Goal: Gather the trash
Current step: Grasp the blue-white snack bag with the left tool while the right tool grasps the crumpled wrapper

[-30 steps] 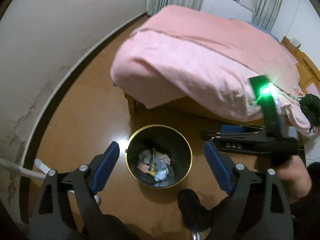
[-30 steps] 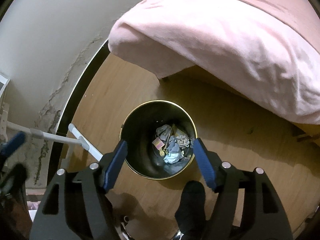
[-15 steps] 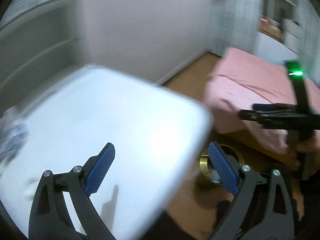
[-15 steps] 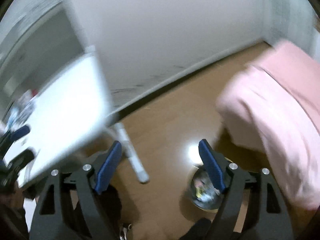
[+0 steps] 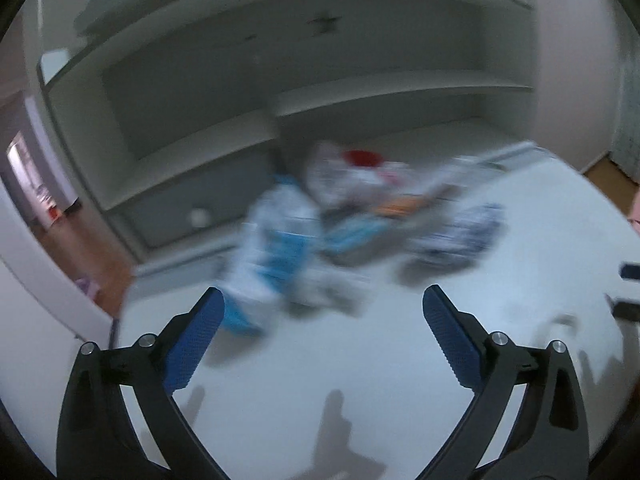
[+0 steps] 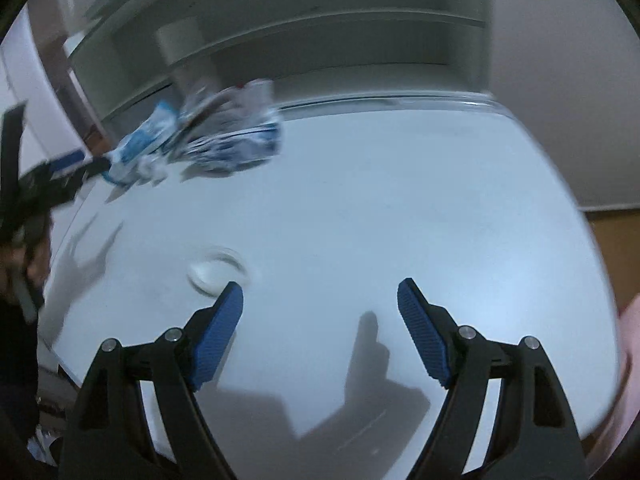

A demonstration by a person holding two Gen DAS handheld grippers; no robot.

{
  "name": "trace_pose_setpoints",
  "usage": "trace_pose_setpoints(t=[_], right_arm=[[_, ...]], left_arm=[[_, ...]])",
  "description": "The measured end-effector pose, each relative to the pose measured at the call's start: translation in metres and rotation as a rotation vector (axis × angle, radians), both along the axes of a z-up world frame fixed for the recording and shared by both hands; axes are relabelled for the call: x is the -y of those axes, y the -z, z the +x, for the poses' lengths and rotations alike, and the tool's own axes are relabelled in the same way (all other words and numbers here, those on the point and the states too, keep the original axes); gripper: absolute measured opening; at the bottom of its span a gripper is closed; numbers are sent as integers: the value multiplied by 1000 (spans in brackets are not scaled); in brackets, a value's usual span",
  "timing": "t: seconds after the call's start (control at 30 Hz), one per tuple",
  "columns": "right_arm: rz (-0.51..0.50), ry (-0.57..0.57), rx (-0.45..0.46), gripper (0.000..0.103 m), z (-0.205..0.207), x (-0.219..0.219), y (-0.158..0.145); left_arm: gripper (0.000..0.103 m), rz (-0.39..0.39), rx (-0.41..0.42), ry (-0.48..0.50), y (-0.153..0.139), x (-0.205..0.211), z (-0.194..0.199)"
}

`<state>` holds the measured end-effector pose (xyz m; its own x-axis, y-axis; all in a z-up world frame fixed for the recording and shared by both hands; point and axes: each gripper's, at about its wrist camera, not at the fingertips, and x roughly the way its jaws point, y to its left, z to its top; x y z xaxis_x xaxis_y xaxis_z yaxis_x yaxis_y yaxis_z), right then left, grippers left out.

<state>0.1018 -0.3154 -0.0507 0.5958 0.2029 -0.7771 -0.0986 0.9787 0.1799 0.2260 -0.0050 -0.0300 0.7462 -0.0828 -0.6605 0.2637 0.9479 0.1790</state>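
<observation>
A blurred heap of trash [image 5: 360,208] lies at the far side of a white table [image 5: 400,360]: a blue and white wrapper [image 5: 276,252], a dark printed packet [image 5: 460,232] and something red [image 5: 362,158]. My left gripper [image 5: 322,320] is open and empty over the table, short of the heap. In the right wrist view the heap [image 6: 208,136] sits at the far left of the table [image 6: 380,208]. My right gripper [image 6: 320,310] is open and empty above the table's middle. The bin is out of view.
White shelving [image 5: 360,92] stands behind the table. A small round white mark [image 6: 212,270] is on the tabletop near my right gripper's left finger. Wooden floor [image 6: 616,236] shows to the right, and the left gripper [image 6: 44,184] shows at the left edge.
Both grippers have swung up and left, away from the bin on the floor by the bed, to face the white table and its trash. Both stay open.
</observation>
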Motion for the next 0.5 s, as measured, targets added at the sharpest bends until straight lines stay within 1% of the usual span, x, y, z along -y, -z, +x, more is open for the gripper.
trace_pose_setpoints(t=[0.07,0.13,0.23,0.3,0.33,0.37,0.4,0.43,0.47,0.5], right_arm=[[-2,-30,-5,77,12,-19,0],[-3,-45,-10,77,19,-30,-1],[-14,-58,-22,77,35,-46,2],[-21,-62,-32,77,47,-54,4],[-23,-63,-35,77,48,-52,3],[-24,-63,-40,77,52,-54,4],[-25,-64,-44,77,56,-56,4],[-29,-67,-48,77,61,-58,4],[-34,-69,-50,77,65,-59,4],[-42,-73,-53,77,70,-61,3]], left_arm=[[96,-3,-37,-10,5,-18,29],[96,2,-77,9,14,-22,48],[96,39,-90,8,30,-19,71],[96,29,-103,4,35,-23,80],[93,12,-106,2,36,-27,82],[71,-15,-107,1,35,-29,82],[51,-62,-119,16,30,-33,79],[43,-79,-118,19,29,-32,82],[34,-88,-111,19,24,-34,78],[31,-99,-93,12,16,-39,71]])
